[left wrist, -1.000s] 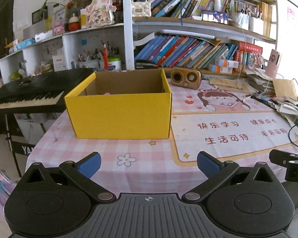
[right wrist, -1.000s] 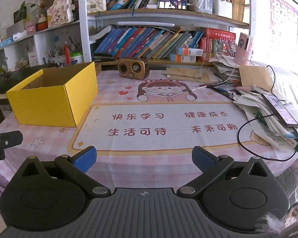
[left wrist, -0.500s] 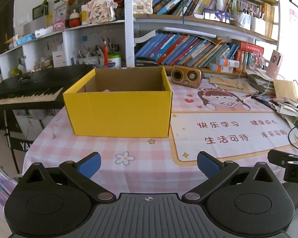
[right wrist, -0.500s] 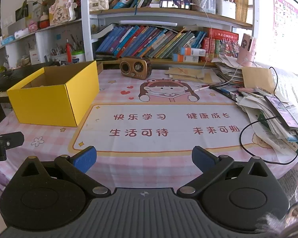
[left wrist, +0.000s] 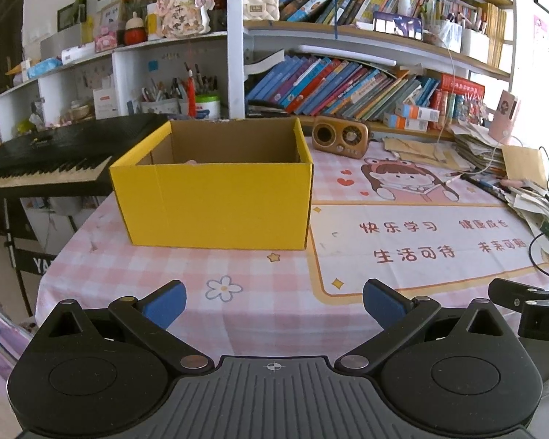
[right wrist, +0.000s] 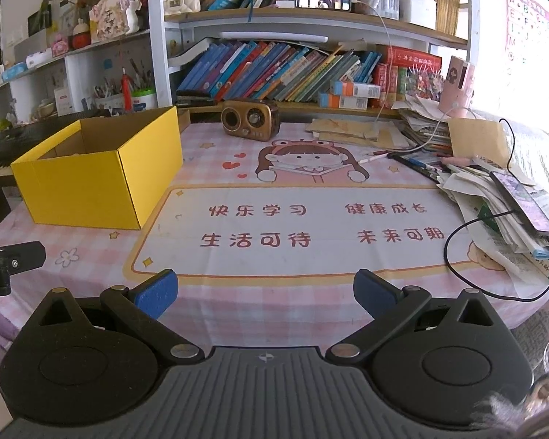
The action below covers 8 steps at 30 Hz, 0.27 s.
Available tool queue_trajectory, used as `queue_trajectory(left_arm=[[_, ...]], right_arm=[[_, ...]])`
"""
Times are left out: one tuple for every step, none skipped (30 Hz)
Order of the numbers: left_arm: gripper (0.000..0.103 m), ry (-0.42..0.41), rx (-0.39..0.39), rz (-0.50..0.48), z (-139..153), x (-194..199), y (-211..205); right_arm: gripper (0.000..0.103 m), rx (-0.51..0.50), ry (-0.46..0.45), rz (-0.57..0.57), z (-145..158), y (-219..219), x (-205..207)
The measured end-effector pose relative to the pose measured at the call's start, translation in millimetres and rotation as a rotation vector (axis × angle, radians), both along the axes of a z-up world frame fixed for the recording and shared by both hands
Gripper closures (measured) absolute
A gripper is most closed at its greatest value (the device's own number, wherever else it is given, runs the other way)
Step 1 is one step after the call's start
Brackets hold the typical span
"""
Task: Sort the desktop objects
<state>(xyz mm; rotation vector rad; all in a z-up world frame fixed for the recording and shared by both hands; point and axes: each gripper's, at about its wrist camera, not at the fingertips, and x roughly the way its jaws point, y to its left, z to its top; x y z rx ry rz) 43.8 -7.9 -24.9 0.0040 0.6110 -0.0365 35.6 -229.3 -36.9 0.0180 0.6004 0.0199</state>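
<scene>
Big desk [right wrist: 311,190] w/ pink cloth. Yellow box [left wrist: 216,197] sits on its left side, something pale inside, can't tell what. Small brown radio [right wrist: 250,120] at the back. My left tool [left wrist: 274,301] & right tool [right wrist: 265,292] both spread wide, holding nothing. Best: pick 1 thing, go slow, drop it over the box.

Left gripper [left wrist: 273,301], right gripper [right wrist: 265,292]: fingers spread wide, empty

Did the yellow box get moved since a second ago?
No. The yellow box sits at the same spot beside the printed mat on the tablecloth; only the cameras shifted slightly.
</scene>
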Motion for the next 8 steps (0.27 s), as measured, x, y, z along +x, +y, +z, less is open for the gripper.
queue_trajectory(left_arm=[[0.0,0.003,-0.004,0.001,-0.6,0.4,-0.3],[0.0,0.006,-0.007,0.002,-1.3,0.9,-0.6],[0.0,0.01,-0.01,0.003,-2.1,1.5,-1.0],[0.0,0.014,-0.012,0.003,-2.6,2.1,-1.7],[0.0,0.016,-0.014,0.002,-3.0,2.8,-2.9],[0.0,0.017,-0.013,0.002,-3.0,3.6,-4.7],[0.0,0.017,-0.014,-0.001,-2.9,4.4,-7.1],[0.0,0.014,-0.017,-0.008,-2.6,5.4,-9.4]], right_arm=[[0.0,0.001,0.001,0.002,-0.5,-0.2,0.1],[0.0,0.001,0.002,0.003,-0.2,-1.2,0.5],[0.0,0.001,0.004,0.004,-0.5,-2.0,0.7],[0.0,0.002,0.006,0.004,-0.8,-3.1,1.1],[0.0,0.002,0.01,0.003,-1.1,-4.5,1.7],[0.0,0.003,0.013,0.002,-1.5,-6.1,2.4],[0.0,0.003,0.015,0.001,-1.7,-7.7,3.2],[0.0,0.002,0.018,0.001,-1.5,-9.7,4.5]])
